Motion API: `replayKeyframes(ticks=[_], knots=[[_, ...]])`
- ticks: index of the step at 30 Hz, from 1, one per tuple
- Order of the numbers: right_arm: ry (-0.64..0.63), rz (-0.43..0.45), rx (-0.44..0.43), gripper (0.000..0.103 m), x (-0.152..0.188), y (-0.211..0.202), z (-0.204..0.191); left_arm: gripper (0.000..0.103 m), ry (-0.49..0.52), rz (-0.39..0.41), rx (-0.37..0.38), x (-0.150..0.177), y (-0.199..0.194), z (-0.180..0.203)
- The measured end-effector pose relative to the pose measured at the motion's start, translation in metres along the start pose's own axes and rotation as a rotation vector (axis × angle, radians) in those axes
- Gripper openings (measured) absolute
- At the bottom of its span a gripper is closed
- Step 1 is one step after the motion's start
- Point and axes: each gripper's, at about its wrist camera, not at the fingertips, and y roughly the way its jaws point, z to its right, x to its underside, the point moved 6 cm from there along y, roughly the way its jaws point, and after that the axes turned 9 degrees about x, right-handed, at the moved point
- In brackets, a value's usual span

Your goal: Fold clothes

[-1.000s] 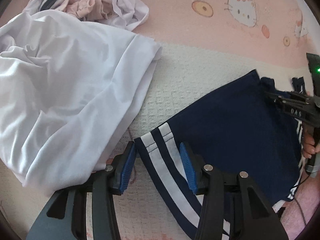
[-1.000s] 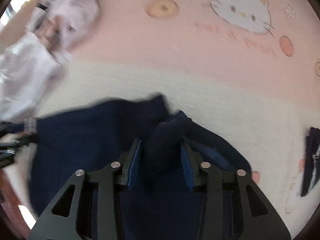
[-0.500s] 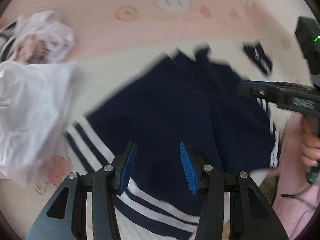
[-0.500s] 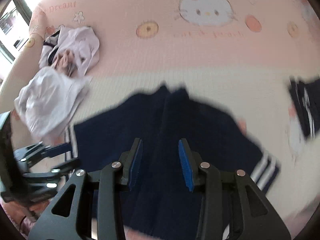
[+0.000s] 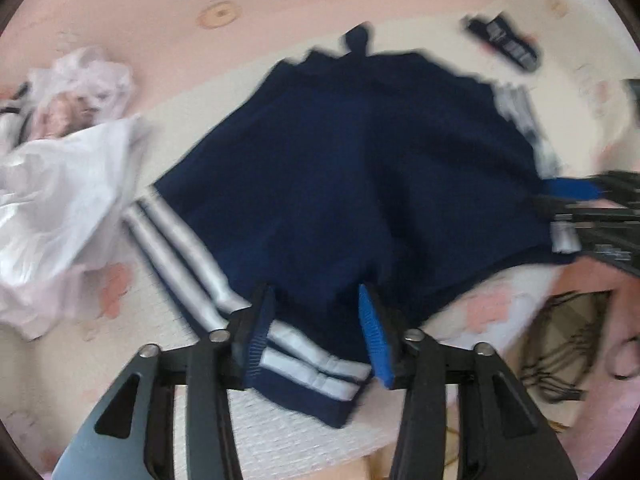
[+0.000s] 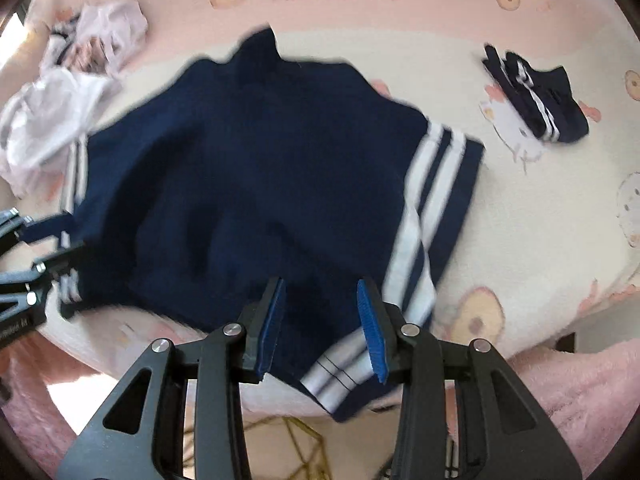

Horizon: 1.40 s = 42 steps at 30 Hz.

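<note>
A navy garment with white double stripes (image 5: 360, 184) lies spread over the bed, its striped hem at the near edge. My left gripper (image 5: 316, 336) is open above that hem, and the cloth runs between its blue pads. In the right wrist view the same navy garment (image 6: 248, 184) fills the middle. My right gripper (image 6: 322, 320) is open over its near striped corner. Each gripper shows in the other's view: the right gripper (image 5: 592, 200) at the garment's right edge, the left gripper (image 6: 28, 248) at its left edge.
A crumpled white garment (image 5: 52, 200) lies left of the navy one, with a white-pink pile (image 5: 88, 88) behind it. A small folded navy striped item (image 6: 536, 100) sits at the right. The bed's near edge drops to a pink rug (image 6: 580, 380) and a gold wire object (image 6: 288, 440).
Both grippers have drawn back toward the bed's near edge. The navy garment now lies spread out wide, and the bunch of cloth between the right fingers is gone.
</note>
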Motion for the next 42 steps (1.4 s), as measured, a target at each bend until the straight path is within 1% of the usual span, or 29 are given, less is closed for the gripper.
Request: replayKeyframes(ticks=[2, 4, 6, 9, 11, 13, 14, 16, 17, 18, 19, 20, 21, 22, 23, 24, 26, 28, 30, 32, 33, 35, 36, 37, 38, 40, 42], knots=[[0.008, 0.021, 0.0, 0.038, 0.002, -0.007, 0.002, 0.041, -0.022, 0.022, 0.014, 0.001, -0.009, -0.002], [0.02, 0.073, -0.005, 0.038, 0.002, -0.022, 0.009, 0.041, -0.045, 0.045, 0.029, 0.001, -0.018, -0.004], [0.023, 0.082, 0.001, 0.038, 0.005, -0.026, 0.015, 0.041, -0.076, 0.008, 0.027, 0.011, -0.013, -0.01], [0.014, 0.016, 0.01, 0.038, 0.014, -0.011, 0.016, 0.042, -0.097, -0.072, 0.01, 0.023, 0.006, -0.014], [0.008, -0.028, 0.016, 0.038, 0.021, -0.001, 0.017, 0.043, -0.09, -0.078, -0.017, 0.022, 0.006, -0.018], [0.002, -0.072, 0.022, 0.039, 0.027, 0.009, 0.018, 0.043, -0.094, -0.079, -0.062, 0.022, 0.003, -0.024], [0.002, -0.083, 0.02, 0.04, 0.029, 0.011, 0.019, 0.043, -0.101, -0.068, -0.077, 0.022, 0.0, -0.028], [0.007, -0.074, -0.004, 0.042, 0.029, 0.005, 0.019, 0.043, -0.114, 0.005, -0.015, 0.015, -0.012, -0.026], [0.008, -0.06, -0.033, 0.042, 0.027, 0.0, 0.017, 0.043, -0.112, 0.035, 0.019, 0.01, -0.018, -0.021], [0.006, -0.029, -0.09, 0.042, 0.024, -0.008, 0.011, 0.043, -0.11, 0.066, 0.053, 0.005, -0.023, -0.017], [0.003, -0.002, -0.129, 0.042, 0.02, -0.016, 0.005, 0.043, -0.093, 0.056, 0.05, 0.004, -0.02, -0.013], [-0.01, 0.012, -0.123, 0.042, 0.019, -0.019, 0.0, 0.043, -0.076, 0.045, 0.045, 0.002, -0.017, -0.009], [-0.033, 0.017, -0.093, 0.042, 0.018, -0.019, -0.004, 0.043, -0.069, 0.02, 0.034, 0.003, -0.01, -0.006], [-0.061, 0.006, -0.051, 0.042, 0.02, -0.014, -0.008, 0.043, -0.062, -0.006, 0.022, 0.004, -0.003, -0.004], [-0.082, -0.019, -0.017, 0.042, 0.024, -0.007, -0.01, 0.043, -0.058, -0.05, 0.01, 0.008, 0.006, -0.003], [-0.087, -0.039, -0.005, 0.042, 0.027, -0.002, -0.009, 0.043, -0.065, -0.055, 0.017, 0.009, 0.006, -0.005], [-0.07, -0.062, -0.013, 0.042, 0.031, 0.001, -0.004, 0.044, -0.079, -0.064, 0.031, 0.01, 0.006, -0.008], [-0.02, -0.059, -0.039, 0.042, 0.028, -0.001, 0.003, 0.044, -0.102, -0.042, 0.03, 0.007, 0.002, -0.015], [0.045, -0.044, -0.073, 0.042, 0.023, -0.005, 0.012, 0.044, -0.109, -0.003, 0.042, 0.001, -0.005, -0.017], [0.106, -0.038, -0.104, 0.042, 0.018, -0.007, 0.018, 0.044, -0.089, 0.037, 0.069, -0.008, -0.011, -0.011], [0.111, -0.049, -0.102, 0.042, 0.02, -0.004, 0.019, 0.044, -0.078, 0.035, 0.07, -0.011, -0.011, -0.008], [0.079, -0.099, -0.062, 0.042, 0.03, 0.005, 0.018, 0.044, -0.059, -0.033, 0.024, -0.007, 0.001, -0.006], [0.063, -0.123, -0.041, 0.042, 0.035, 0.01, 0.018, 0.044, -0.061, -0.047, 0.016, -0.005, 0.005, -0.007], [0.058, -0.141, -0.036, 0.042, 0.038, 0.013, 0.018, 0.044, -0.063, -0.06, 0.008, -0.002, 0.009, -0.008], [0.072, -0.149, -0.055, 0.043, 0.04, 0.013, 0.019, 0.044, -0.075, -0.058, 0.02, -0.005, 0.006, -0.009], [0.099, -0.14, -0.083, 0.044, 0.039, 0.009, 0.021, 0.044, -0.083, -0.003, 0.058, -0.015, -0.005, -0.008], [0.113, -0.07, -0.1, 0.044, 0.03, -0.003, 0.022, 0.044, -0.091, 0.053, 0.096, -0.025, -0.017, -0.006]])
